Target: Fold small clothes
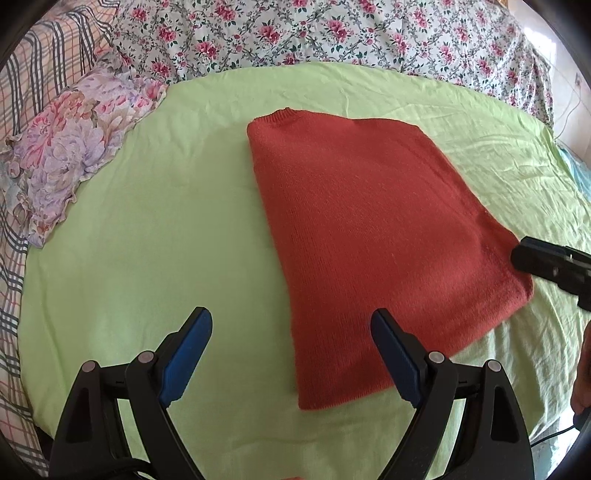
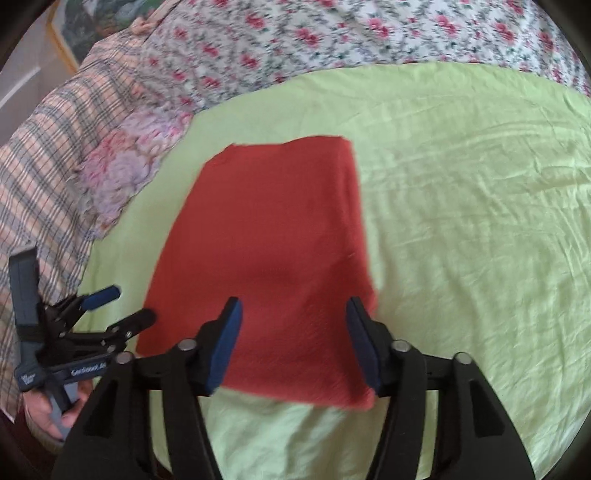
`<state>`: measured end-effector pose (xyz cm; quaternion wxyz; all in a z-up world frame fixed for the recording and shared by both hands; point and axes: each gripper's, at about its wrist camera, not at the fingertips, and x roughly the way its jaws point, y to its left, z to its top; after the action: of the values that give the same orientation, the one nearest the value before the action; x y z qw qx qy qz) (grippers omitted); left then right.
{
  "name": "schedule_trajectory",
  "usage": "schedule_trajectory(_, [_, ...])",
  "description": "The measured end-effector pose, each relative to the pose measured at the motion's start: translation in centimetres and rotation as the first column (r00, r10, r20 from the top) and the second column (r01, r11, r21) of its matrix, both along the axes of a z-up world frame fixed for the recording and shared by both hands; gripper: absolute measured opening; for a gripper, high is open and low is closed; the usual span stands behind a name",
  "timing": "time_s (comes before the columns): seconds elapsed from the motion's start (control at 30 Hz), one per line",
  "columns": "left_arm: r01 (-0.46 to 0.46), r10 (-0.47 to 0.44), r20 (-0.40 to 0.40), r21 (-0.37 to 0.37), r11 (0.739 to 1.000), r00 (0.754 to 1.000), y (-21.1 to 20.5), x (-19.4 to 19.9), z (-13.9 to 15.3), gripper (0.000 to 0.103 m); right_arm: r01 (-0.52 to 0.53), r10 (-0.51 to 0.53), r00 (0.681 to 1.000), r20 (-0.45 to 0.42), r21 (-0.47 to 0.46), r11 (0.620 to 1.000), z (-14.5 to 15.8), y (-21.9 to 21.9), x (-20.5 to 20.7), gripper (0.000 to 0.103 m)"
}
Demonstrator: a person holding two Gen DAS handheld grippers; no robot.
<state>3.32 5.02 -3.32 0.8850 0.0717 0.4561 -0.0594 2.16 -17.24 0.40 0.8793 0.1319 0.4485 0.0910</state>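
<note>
Sweater (image 1: 354,236) first: a rust-red knit, folded into a long rectangle, lies flat on the lime-green sheet (image 1: 147,240) that covers the bed, its ribbed collar edge at the far end and a folded edge toward the camera. The left gripper (image 1: 291,325) hangs over the sheet near the sweater's near left corner, its blue-padded fingers (image 1: 188,354) spread wide with nothing between them; one pad is above bare sheet, the other above the knit. The right gripper (image 2: 293,317) is above the near end of the sweater, fingers (image 2: 225,343) apart and empty, clear of the cloth (this view is blurred). In the left wrist view its black tip shows at the right edge, just beside the sweater's right corner. A hand (image 2: 55,410) holds the left gripper's handle at the lower left of the right wrist view. A ruffled floral pillow (image 1: 70,147) lies at the sheet's left edge, against a plaid cover (image 1: 22,92), and a rose-print quilt (image 1: 332,33) lies beyond the sheet.
</note>
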Motion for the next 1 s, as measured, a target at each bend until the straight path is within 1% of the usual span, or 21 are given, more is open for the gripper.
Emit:
schedule_trajectory(0.1, [0.000, 0.000, 0.013, 0.008, 1.000, 1.000, 0.2, -1.0, 0.1, 0.088, -0.028, 0.028, 1.000, 0.003, -0.013, 1.000, 0.0, 1.2, -0.7, 0.073])
schedule_trajectory(0.17, [-0.003, 0.003, 0.015, 0.014, 1.000, 1.000, 0.3, -1.4, 0.0, 0.088, -0.040, 0.040, 0.999, 0.006, -0.018, 0.999, 0.0, 1.6, -1.2, 0.081])
schedule_trajectory(0.27, [-0.007, 0.007, 0.011, 0.024, 1.000, 1.000, 0.4, -1.9, -0.2, 0.088, -0.053, 0.053, 0.999, 0.005, -0.051, 0.997, -0.2, 2.4, -1.9, 0.087])
schedule_trajectory(0.47, [-0.020, 0.019, 0.020, 0.049, 0.999, 1.000, 0.5, -2.0, -0.2, 0.088, -0.068, 0.066, 0.998, -0.024, -0.082, 0.994, -0.9, 2.9, -1.9, 0.088])
schedule_trajectory(0.6, [-0.021, 0.019, 0.033, 0.065, 0.998, 0.999, 0.4, -2.0, 0.1, 0.088, -0.085, 0.084, 0.996, -0.021, -0.102, 0.991, -0.7, 3.1, -1.7, 0.088])
schedule_trajectory(0.77, [-0.013, 0.009, 0.051, 0.085, 0.996, 0.999, 0.1, -1.3, 0.5, 0.089, -0.099, 0.096, 0.995, -0.023, -0.147, 0.984, -0.4, 3.3, -1.1, 0.091])
schedule_trajectory(1.0, [-0.003, 0.000, 0.046, 0.080, 0.997, 0.999, 0.1, -0.2, 0.5, 0.089, -0.086, 0.081, 0.996, -0.042, -0.151, 0.985, -0.6, 2.6, 0.3, 0.092])
